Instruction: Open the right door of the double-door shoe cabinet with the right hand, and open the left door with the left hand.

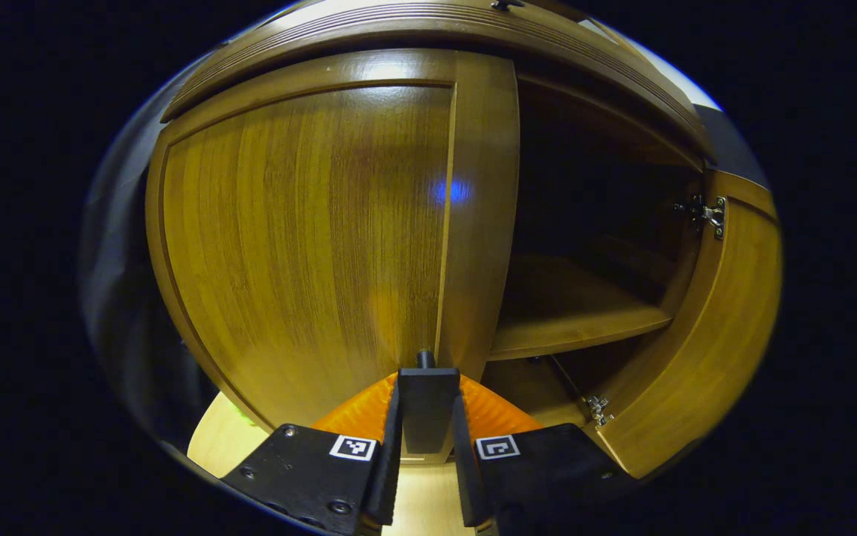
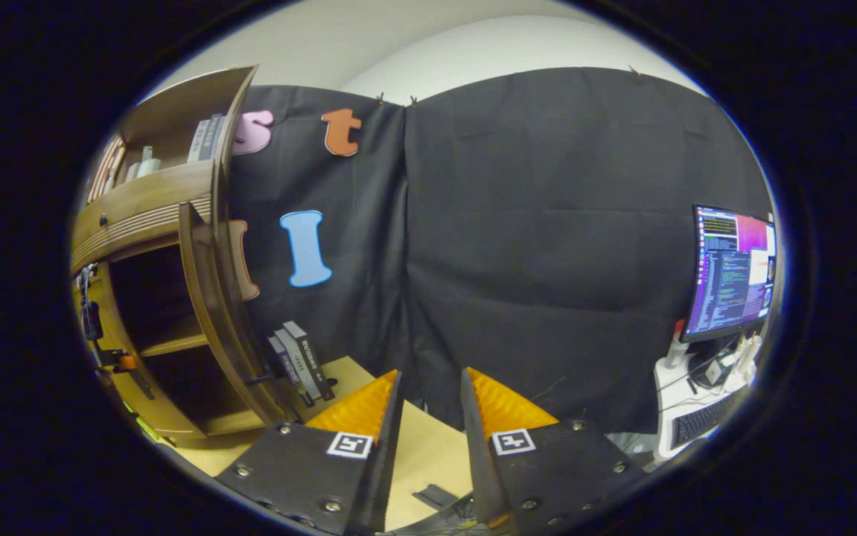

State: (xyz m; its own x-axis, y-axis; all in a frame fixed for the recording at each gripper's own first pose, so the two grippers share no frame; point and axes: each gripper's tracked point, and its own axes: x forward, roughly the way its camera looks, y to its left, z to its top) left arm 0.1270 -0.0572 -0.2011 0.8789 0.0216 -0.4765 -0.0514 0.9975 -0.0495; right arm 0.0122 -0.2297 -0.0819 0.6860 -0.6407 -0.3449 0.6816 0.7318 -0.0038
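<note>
While my left gripper (image 1: 426, 417) clamps the left door (image 1: 309, 238) handle (image 1: 427, 406), my right gripper (image 2: 428, 417) hangs narrowly parted, holding nothing.
Right door (image 1: 703, 335) stands open; left door is a rigid, hinged wood panel, likely moderate in weight, best pulled by its 1 handle.

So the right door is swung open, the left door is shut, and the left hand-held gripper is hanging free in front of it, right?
Not quite. In the left gripper view the left hand-held gripper is not free: its fingers are closed on the dark handle of the shut left door. The right door is indeed swung open.
</note>
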